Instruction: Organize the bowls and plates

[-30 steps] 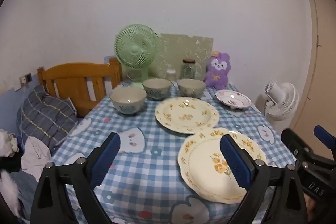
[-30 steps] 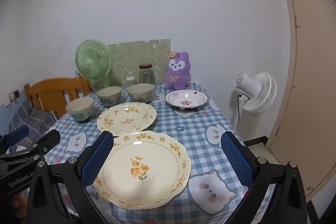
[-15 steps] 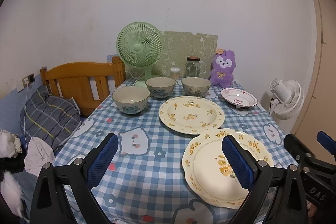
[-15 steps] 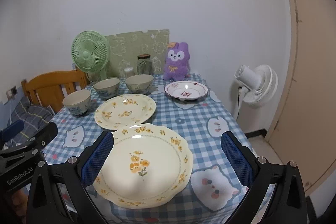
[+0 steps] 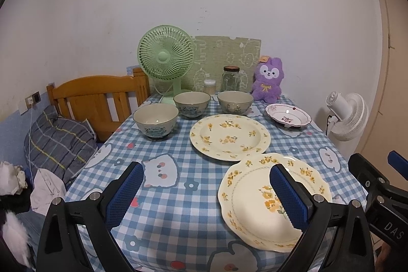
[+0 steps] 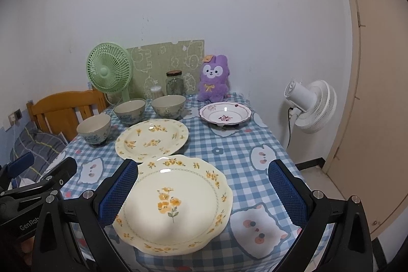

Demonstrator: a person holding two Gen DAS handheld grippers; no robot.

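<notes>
Both my tongs, left [image 5: 206, 193] and right [image 6: 204, 190], gape empty above the near plate [image 6: 176, 200]; my right finger [image 5: 289, 195] hides part of it.

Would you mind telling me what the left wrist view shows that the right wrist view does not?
Only the left wrist view shows the white clothes piled beside the table. Only the right wrist view shows the floor and the door's bottom edge. Both share the three bowls, two yellow-flowered plates, the red-patterned dish, green fan, purple bunny and white fan. Each gripper is open and holds nothing: left, right.
</notes>
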